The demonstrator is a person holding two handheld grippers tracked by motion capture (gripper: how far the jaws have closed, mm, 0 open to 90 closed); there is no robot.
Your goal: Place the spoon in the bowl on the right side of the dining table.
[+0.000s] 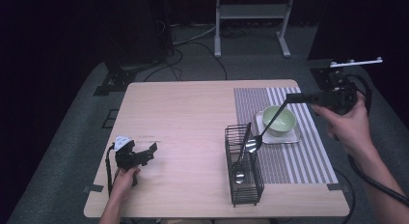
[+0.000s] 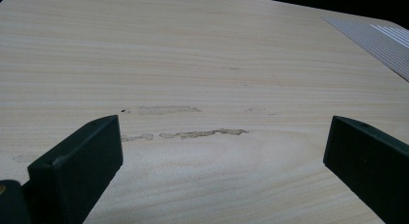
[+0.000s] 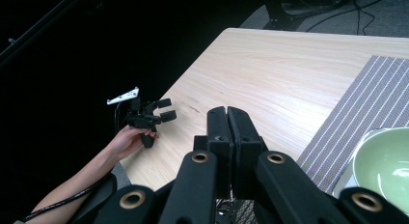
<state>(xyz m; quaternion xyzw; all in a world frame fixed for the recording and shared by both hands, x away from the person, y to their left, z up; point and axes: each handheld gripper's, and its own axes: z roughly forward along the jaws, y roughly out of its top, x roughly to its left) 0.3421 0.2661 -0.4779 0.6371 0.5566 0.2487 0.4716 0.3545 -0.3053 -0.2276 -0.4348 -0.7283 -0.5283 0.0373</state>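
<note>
Right gripper [image 1: 291,98] raised over the desk's [image 1: 193,118] 3 o'clock side, jaws pressed together in the right gripper view, clamped on the handle end of a spoon [image 1: 266,130]. Thin dark metal handle slanting down toward 7 o'clock; shiny oval bowl of the spoon hanging just above the top rim of the wire caddy [image 1: 244,166], touching or not: cannot tell. Caddy: black wire mesh, tall rectangular box, standing at 5 o'clock of the desk on the left edge of the placemat [image 1: 308,137]. Second utensil [image 1: 241,159] leaning inside, polished end near the bottom.

Placemat woven, grey and white stripes, rectangular, covering the desk's right third. Pale green bowl [image 1: 279,120], smooth glazed, round, seated on a white square tray [image 1: 294,137] at about 2 o'clock from the caddy, close beside it.

Left gripper [image 1: 147,154] resting low at the 8 o'clock corner, hand [image 1: 123,180] around its grip; jaws wide apart in the left gripper view, nothing between them, bare wood beneath. Desk surface light wood grain, matte, a few faint dried streaks [image 2: 193,133] ahead of the left jaws.

Wide open wood between left gripper and caddy, also across the far half toward 12 o'clock. Caddy near the front edge; placemat reaching close to the right edge. Corners rounded, grey tape tabs [image 1: 92,189] at the front corners.
</note>
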